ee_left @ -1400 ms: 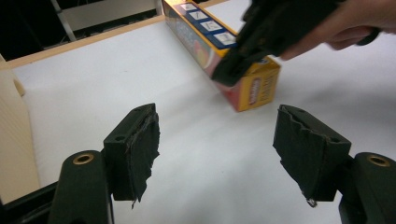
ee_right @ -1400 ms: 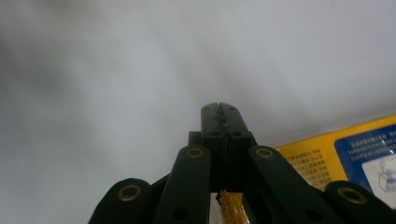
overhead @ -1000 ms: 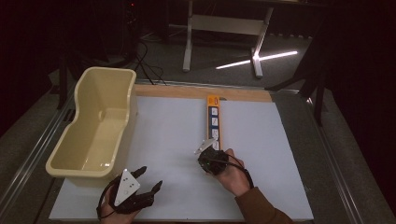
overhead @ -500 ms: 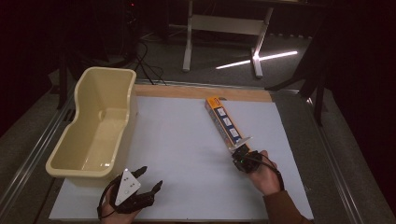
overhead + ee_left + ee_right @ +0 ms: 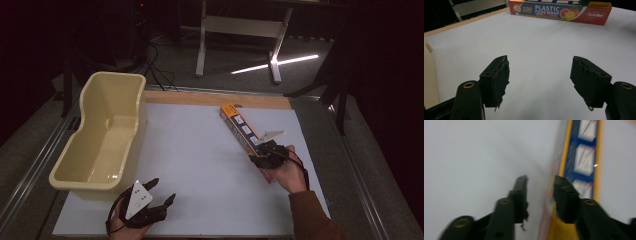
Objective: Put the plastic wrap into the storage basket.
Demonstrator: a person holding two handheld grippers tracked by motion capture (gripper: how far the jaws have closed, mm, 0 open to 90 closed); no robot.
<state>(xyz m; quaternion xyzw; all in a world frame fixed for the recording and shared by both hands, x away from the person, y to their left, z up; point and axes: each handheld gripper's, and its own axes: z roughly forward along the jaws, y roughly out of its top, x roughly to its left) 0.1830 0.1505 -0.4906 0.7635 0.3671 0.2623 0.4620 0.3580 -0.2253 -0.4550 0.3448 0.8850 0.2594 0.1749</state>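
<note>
White table (image 5: 200, 165) holds a cream tub (image 5: 102, 137) at the left and the food wrap box (image 5: 242, 131) lying diagonal at centre-right. Right gripper (image 5: 264, 155) sits at the box's near end, jaws just been opening, now part spread; one jaw looks to lie over the box edge, nothing pinched. Risk: a blurred, moving hand could nudge the light box & skew it, or a re-grip catches only a corner. Left gripper (image 5: 545, 82) idles near the front edge, jaws spread wide, empty.
</note>
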